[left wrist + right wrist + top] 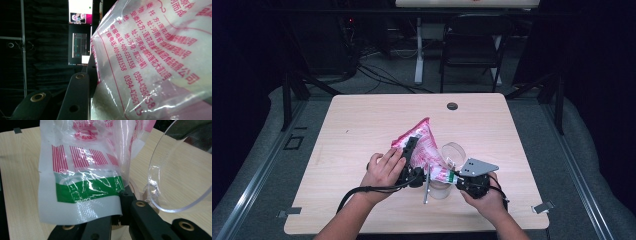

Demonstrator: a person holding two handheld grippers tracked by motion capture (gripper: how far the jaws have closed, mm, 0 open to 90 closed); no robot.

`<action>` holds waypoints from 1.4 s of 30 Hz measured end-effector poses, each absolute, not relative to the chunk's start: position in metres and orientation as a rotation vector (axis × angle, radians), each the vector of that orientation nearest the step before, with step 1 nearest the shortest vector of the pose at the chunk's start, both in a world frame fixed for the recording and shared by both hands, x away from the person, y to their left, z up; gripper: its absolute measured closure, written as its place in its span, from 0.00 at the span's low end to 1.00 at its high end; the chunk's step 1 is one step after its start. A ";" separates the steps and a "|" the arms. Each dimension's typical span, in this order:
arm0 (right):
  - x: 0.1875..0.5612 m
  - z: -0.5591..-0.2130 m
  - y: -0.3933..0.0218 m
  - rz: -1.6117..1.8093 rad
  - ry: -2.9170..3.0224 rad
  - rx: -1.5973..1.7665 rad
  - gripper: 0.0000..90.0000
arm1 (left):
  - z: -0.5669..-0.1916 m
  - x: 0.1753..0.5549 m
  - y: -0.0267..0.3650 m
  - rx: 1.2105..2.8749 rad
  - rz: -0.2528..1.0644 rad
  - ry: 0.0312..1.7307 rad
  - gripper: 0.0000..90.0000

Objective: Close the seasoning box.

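Two tongs (412, 145) (455, 175) on one bag (427, 145)

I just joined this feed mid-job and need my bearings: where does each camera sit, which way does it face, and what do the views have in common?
High view: above the person's side, looking forward and down on the wooden table; both forearms, left hand-held gripper and right hand-held gripper show.
Left gripper view: rides the left hand-held gripper, looks along its black jaws at the printed plastic bag, dark room behind.
Right gripper view: rides the right hand-held gripper, faces the bag's green-striped edge and a clear plastic container.
Shared: all three show the bag.
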State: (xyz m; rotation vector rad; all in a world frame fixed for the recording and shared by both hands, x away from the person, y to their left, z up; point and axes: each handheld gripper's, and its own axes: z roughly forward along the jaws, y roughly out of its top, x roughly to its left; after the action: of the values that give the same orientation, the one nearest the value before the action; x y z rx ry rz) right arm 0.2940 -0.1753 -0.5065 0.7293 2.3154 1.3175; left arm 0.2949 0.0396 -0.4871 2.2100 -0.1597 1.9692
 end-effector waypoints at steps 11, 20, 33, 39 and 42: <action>0.292 -0.503 -0.177 1.369 2.300 0.739 1.00 | -0.487 0.296 0.038 2.212 1.972 -0.152 0.76; 0.292 -0.502 -0.177 1.368 2.305 0.733 1.00 | -0.488 0.296 0.037 2.214 1.976 -0.151 0.76; 0.289 -0.500 -0.176 1.402 2.305 0.714 1.00 | -0.489 0.298 0.037 2.216 1.980 -0.151 0.77; 0.288 -0.499 -0.176 1.414 2.309 0.702 1.00 | -0.489 0.298 0.038 2.215 1.983 -0.156 0.77; 0.288 -0.498 -0.176 1.416 2.313 0.695 1.00 | -0.490 0.299 0.038 2.215 1.975 -0.158 0.77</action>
State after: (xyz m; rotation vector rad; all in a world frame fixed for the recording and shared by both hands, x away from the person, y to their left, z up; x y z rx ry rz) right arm 0.2879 -0.1763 -0.4981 0.6954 2.3129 1.4159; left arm 0.2995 0.0382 -0.4898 2.2152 -0.1580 1.9753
